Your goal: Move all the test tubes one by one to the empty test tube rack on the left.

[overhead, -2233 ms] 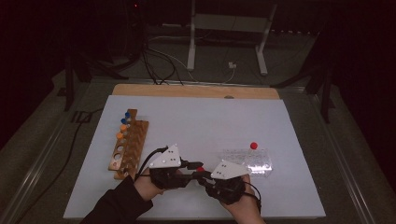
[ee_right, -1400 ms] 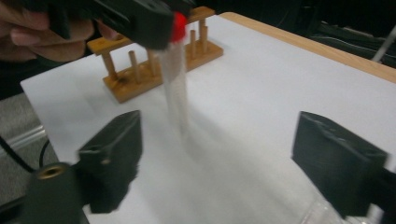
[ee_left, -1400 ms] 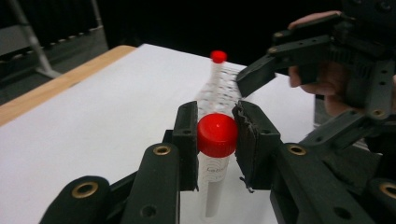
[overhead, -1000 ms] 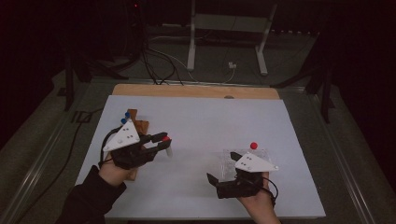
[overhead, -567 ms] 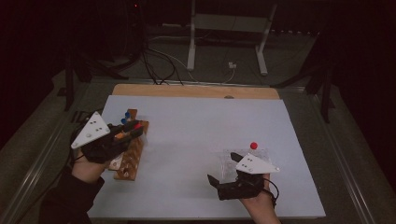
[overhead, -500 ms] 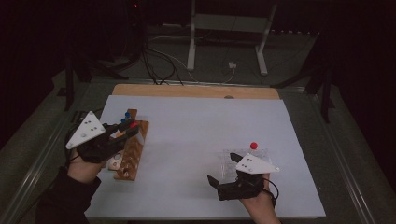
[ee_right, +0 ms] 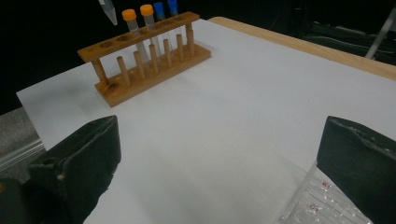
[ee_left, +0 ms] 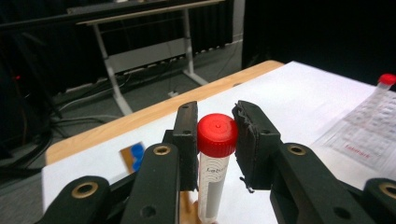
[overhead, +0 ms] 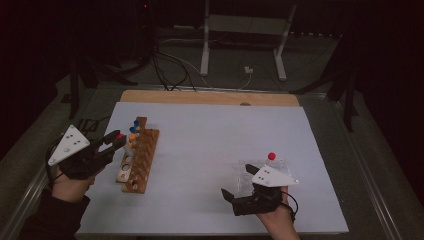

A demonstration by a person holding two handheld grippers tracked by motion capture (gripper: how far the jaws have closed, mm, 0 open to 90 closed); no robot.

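Observation:
My left gripper [overhead: 118, 140] is shut on a clear tube with a red cap [ee_left: 216, 134], which stands upright between its pads. It hovers at the left side of the wooden tube rack [overhead: 138, 155], over the table's left edge. The rack [ee_right: 144, 56] holds two orange-capped tubes [ee_right: 138, 15] and two blue-capped tubes [ee_right: 166, 8]; its near holes are empty. My right gripper [overhead: 237, 183] rests at the front right with its jaws wide apart and nothing between them, beside a clear plastic bag [overhead: 267, 167]. A second red-capped tube [overhead: 271, 156] lies at the bag's far edge.
The white mat [overhead: 215, 145] covers the table, with a wooden strip [overhead: 210, 98] along its far edge. Beyond it are a metal stand [overhead: 242, 30] and cables on the floor. The bag's corner [ee_right: 322, 205] lies by my right jaw.
The left hand has carried the red-capped tube leftward from the table's middle to the left side of the rack. The right hand, after parting from the left, has kept still.

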